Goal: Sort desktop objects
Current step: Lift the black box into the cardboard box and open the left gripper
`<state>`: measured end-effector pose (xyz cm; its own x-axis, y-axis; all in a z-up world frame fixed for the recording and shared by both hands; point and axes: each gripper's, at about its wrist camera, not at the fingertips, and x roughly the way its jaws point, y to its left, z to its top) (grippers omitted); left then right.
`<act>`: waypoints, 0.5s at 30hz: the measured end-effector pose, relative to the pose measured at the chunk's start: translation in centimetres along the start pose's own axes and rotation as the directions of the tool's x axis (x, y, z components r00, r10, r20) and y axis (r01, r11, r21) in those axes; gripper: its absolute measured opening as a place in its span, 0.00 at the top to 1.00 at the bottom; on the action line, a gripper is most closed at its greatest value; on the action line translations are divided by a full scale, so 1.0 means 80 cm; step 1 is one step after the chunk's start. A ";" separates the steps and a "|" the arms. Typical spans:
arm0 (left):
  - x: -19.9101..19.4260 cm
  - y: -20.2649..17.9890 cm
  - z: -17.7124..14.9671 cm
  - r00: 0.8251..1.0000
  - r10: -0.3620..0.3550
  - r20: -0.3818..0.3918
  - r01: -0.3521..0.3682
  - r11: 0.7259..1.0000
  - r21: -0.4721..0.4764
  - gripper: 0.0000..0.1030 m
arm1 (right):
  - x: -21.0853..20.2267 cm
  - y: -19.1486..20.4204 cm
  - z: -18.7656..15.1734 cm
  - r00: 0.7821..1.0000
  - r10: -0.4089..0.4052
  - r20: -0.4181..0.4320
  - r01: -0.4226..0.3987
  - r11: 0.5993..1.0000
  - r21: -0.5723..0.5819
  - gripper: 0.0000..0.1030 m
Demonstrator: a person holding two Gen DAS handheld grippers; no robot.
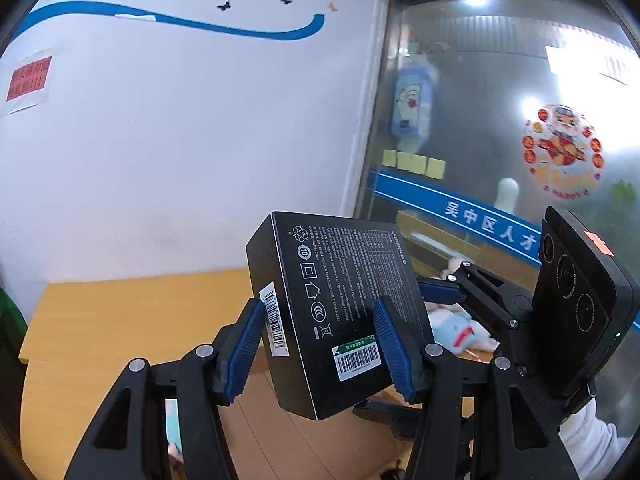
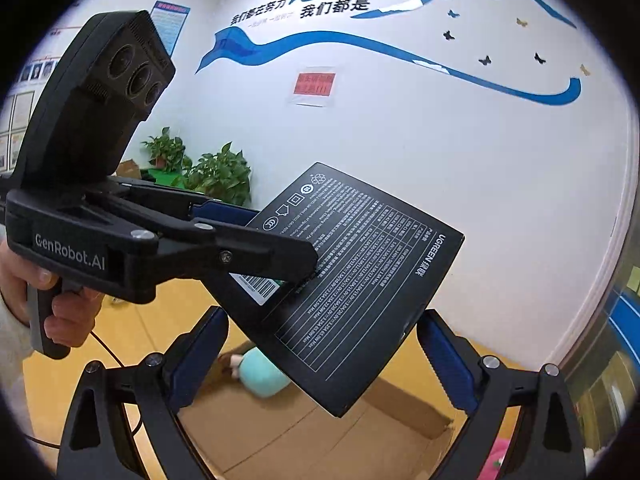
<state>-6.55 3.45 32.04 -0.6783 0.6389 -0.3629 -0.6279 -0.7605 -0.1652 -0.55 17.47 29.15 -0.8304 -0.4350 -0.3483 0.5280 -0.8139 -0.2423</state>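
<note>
A white wall (image 2: pixel 400 140) with a long blue painted swoosh (image 2: pixel 400 52) is filling the background, and 5 small butterfly stickers are sitting on it in the right wrist view. 1 red notice (image 2: pixel 314 84) is hanging below the swoosh. 2 potted plants (image 2: pixel 218 174) are standing at the wall's foot, side by side. In the left wrist view, a frosted glass door (image 1: pixel 500 120) is standing right of the wall, carrying 1 round red decal (image 1: pixel 562 152) and a row of 4 yellow sticky notes (image 1: pixel 414 162). A yellow wooden table (image 1: pixel 120 320) is lying below.

1 black box (image 1: pixel 340 312), printed with white text and bearing 2 barcode labels, is hanging in the air above the table, tilted. The left gripper (image 1: pixel 320 352) is pinching it, 1 blue pad pressing each of 2 opposite sides. The right gripper (image 2: pixel 320 360) is standing spread wide, its 2 blue fingers (image 2: pixel 450 364) flanking the box's lower end; whether either pad is touching the box I cannot tell.

Under the box, 1 open cardboard carton (image 2: pixel 360 432) is sitting on the table, and 1 pale teal plush toy (image 2: pixel 260 372) is lying in it. 1 pink soft item (image 2: pixel 502 454) is showing just beyond the carton's right edge. 1 bare hand (image 2: pixel 44 300) is gripping the left gripper's handle.
</note>
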 end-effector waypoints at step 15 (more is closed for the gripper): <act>0.272 0.169 -0.082 0.923 0.029 -0.385 -0.120 0.970 -0.213 0.48 | 0.251 -0.105 -0.127 0.947 0.205 -0.248 -0.139 0.956 0.260 0.07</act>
<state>-27.33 6.35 15.92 -0.4975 0.5225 -0.6925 -0.4467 -0.8386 -0.3118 -19.85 19.51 14.99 -0.6337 -0.4830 -0.6043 0.5734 -0.8176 0.0522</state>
